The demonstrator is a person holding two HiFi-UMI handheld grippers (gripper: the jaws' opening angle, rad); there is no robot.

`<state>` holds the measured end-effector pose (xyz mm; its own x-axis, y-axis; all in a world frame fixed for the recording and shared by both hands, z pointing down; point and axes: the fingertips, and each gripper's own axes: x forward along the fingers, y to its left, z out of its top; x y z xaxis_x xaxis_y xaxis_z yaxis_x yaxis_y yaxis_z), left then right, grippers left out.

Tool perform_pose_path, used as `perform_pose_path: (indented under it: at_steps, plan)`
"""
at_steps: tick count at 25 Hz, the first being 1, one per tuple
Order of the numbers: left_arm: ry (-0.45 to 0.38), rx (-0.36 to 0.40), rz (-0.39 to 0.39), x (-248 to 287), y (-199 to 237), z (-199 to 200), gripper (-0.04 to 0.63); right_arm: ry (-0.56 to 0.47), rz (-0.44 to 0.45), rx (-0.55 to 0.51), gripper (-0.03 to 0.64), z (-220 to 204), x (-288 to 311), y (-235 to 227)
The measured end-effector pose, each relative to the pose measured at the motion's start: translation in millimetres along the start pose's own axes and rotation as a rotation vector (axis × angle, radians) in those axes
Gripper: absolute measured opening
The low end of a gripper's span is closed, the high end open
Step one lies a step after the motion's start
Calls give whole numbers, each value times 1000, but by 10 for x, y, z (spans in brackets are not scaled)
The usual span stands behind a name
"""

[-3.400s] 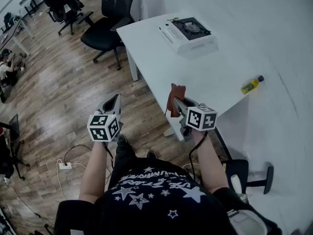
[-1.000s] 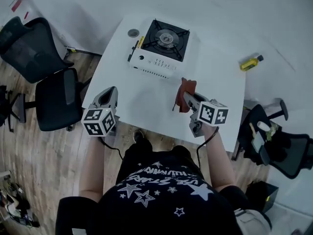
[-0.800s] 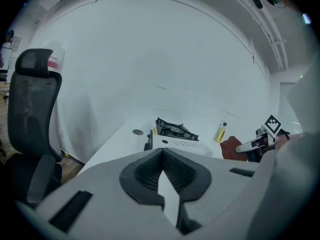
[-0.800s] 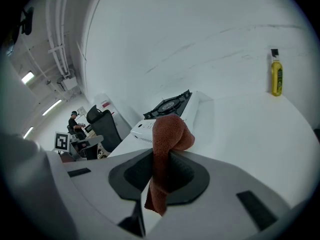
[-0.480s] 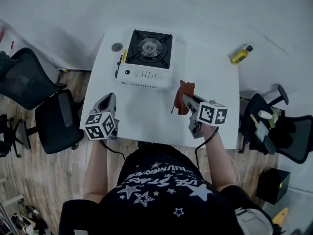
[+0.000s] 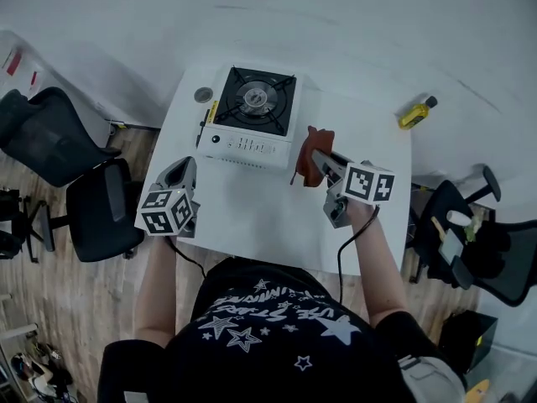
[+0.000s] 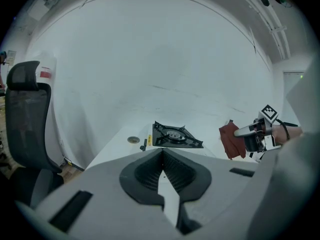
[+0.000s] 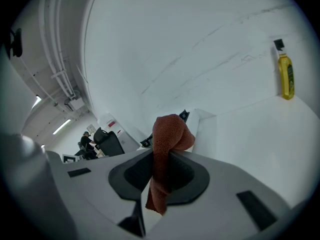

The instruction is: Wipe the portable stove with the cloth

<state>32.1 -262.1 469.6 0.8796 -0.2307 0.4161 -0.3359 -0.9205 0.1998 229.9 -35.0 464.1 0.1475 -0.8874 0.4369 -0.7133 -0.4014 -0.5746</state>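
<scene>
Right hand-held gripper (image 6: 320,159) is clamped on the rust-red cloth (image 6: 310,171). The cloth is bunched over the jaw tips with a tail hanging down, held above the table (image 6: 252,212) just beside the right near corner of the portable stove (image 6: 252,116); cannot tell if it touches. Right forearm reaches forward over the table's near edge. Left hand-held gripper (image 6: 185,168) has jaws together with nothing between them, held at the table's left edge, pointing far toward the stove. Yellow bottle (image 6: 415,113) lies at the far right, well apart.
</scene>
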Motion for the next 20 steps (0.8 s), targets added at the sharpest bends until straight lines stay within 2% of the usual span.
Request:
perform_pose_path:
  at_steps: [3,7,14,20]
  plan:
    - [-5,26,-1,84,13,130,6,-22,51,-17,61,292,116,99]
    - [-4,51,-17,233,135,282,6,6,7,-32,63,502,404,136]
    - [-7,65,-136,550,457,521,6,-28,10,10,63,784,912,481]
    - [-1,68,-215,852,810,685,6,-14,-5,12,63,896,1506,791]
